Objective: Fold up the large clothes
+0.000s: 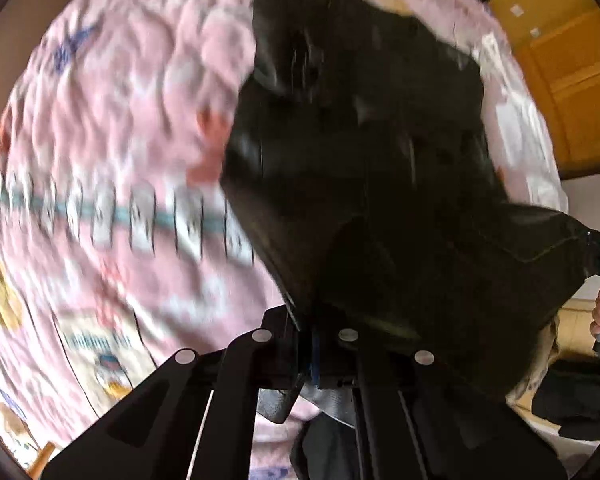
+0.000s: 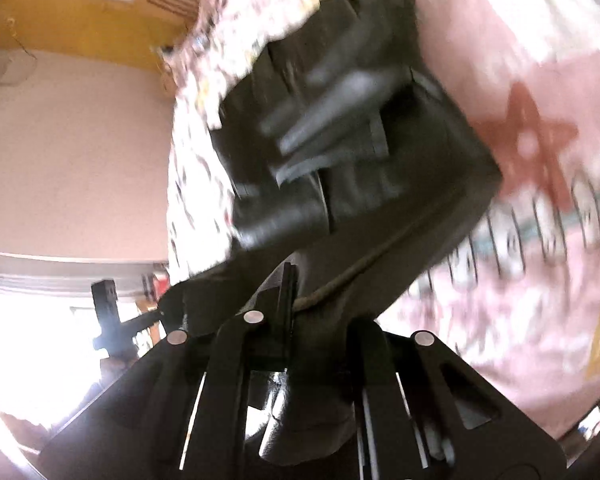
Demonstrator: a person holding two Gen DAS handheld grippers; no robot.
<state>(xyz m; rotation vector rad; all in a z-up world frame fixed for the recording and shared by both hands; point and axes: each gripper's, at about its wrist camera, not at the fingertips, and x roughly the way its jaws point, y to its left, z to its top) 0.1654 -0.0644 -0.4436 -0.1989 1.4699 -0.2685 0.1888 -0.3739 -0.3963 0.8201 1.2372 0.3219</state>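
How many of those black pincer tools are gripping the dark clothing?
2. The left gripper clamps the dark garment at its near edge; the right gripper pinches the garment's corner at the far right. Both look shut on it, above the pink bedspread.

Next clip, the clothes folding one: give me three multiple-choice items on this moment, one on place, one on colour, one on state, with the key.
1. Where is the garment?
A. held up over the bedspread
B. inside a drawer
C. on a hanger

2. What colour is the garment?
A. white
B. black
C. red

3. What is the left gripper doing?
A. hanging open, clear of the cloth
B. shut on the garment's edge
C. resting flat on the floor

Key:
1 A: in both views it hangs between the grippers with the pink bedspread behind it.
2 B: the cloth is black in both views.
3 B: the cloth's edge runs in between its closed fingers; the right gripper grips the garment likewise.
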